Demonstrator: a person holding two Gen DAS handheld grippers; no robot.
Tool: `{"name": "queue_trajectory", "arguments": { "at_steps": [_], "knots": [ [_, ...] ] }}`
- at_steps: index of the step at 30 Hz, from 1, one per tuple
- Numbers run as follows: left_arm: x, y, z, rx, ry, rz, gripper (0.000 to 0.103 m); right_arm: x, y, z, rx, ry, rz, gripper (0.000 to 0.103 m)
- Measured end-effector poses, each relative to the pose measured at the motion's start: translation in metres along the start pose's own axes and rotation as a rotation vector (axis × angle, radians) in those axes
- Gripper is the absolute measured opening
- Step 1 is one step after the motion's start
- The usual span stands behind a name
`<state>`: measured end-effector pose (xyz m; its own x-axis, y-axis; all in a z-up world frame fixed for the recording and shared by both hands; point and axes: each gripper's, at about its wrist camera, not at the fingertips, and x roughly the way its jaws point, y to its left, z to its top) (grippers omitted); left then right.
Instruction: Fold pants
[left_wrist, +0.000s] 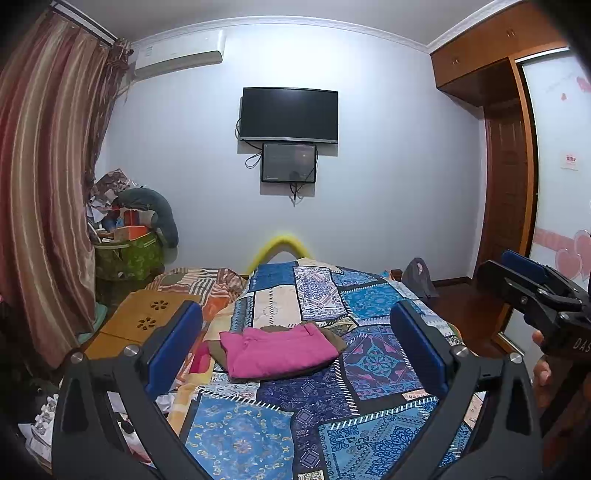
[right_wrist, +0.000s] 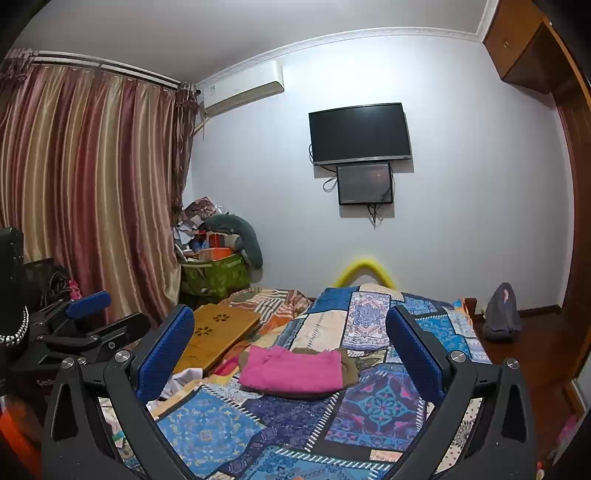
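Folded pink pants (left_wrist: 277, 350) lie on top of a folded olive-brown garment (left_wrist: 334, 338) on the patchwork bedspread (left_wrist: 354, 417). They also show in the right wrist view (right_wrist: 291, 371), on the brown garment (right_wrist: 349, 367). My left gripper (left_wrist: 295, 325) is open and empty, held back above the near part of the bed. My right gripper (right_wrist: 290, 328) is open and empty, likewise back from the stack. The right gripper shows at the right edge of the left wrist view (left_wrist: 535, 284); the left gripper shows at the left of the right wrist view (right_wrist: 88, 321).
A wooden lap tray (left_wrist: 144, 321) lies on the bed's left side beside a striped blanket (left_wrist: 207, 280). A cluttered green bin (left_wrist: 129, 254) stands in the corner by the curtain (left_wrist: 44, 184). A TV (left_wrist: 288, 114) hangs on the wall; a wardrobe (left_wrist: 509, 184) and grey bag (left_wrist: 419, 280) are at right.
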<state>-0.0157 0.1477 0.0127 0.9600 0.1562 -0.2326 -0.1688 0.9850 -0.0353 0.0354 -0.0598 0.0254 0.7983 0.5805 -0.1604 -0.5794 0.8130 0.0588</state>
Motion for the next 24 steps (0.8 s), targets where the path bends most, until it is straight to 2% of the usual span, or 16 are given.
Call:
{"name": "queue_trajectory", "arguments": {
  "at_steps": [24],
  "knots": [
    [-0.0008,-0.0006,0.0009,0.014,0.003,-0.029,0.103,0.0031,-0.004,-0.0027,0.018,0.009,-0.003,0.103]
  ]
}}
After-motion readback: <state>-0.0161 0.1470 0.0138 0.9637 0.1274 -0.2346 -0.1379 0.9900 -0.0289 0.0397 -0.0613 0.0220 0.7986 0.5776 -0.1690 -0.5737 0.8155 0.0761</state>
